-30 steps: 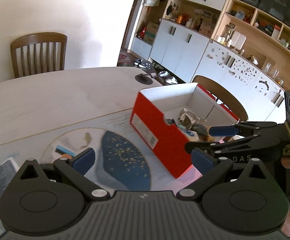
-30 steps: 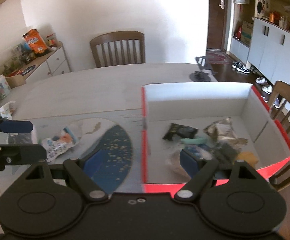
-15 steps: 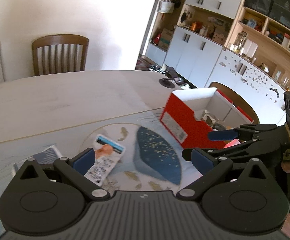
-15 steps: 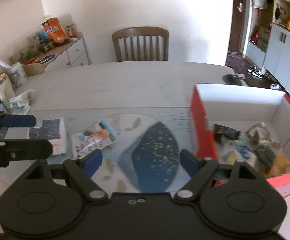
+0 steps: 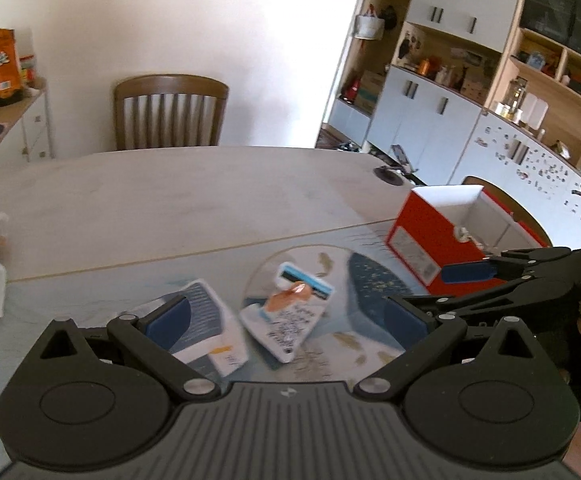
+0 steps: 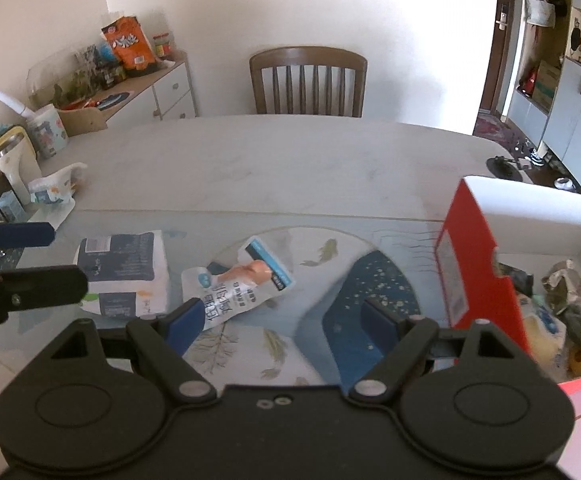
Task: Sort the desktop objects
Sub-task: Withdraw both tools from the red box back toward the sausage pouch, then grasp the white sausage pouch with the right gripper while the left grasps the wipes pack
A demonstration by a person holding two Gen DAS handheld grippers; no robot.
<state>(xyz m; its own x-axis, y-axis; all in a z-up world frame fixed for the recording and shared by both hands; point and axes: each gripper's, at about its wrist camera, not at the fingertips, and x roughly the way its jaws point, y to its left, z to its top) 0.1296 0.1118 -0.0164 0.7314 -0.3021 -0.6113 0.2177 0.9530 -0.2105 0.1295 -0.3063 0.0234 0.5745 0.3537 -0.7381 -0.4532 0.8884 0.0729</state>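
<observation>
Both grippers have swung away from the red box [image 6: 478, 264] toward the loose packets, and the box now sits off to the right of each view instead of straight ahead. Nearest the right gripper [image 6: 286, 320], whose jaws stand wide apart with nothing between them, lies a white snack pouch [image 6: 238, 284] with an orange picture, flat on the fish-patterned mat [image 6: 374, 280] and just ahead of the left blue pad. The left gripper [image 5: 286, 316] also hangs with jaws spread and empty, above the same pouch and a dark-blue tissue pack [image 6: 124, 268] just beside it on the left. Further right, the box holds several items already sorted. Beyond the mat stretches the pale table [image 6: 282, 160], with a wooden chair [image 6: 308, 80] at its far side.

The step in hand looks like picking the next packet. Doing it well probably means each gripper committing to one item, lowering until a pad slips under a raised edge, since flat pouches may slide on the smooth mat, then closing firmly before lifting toward the box.
</observation>
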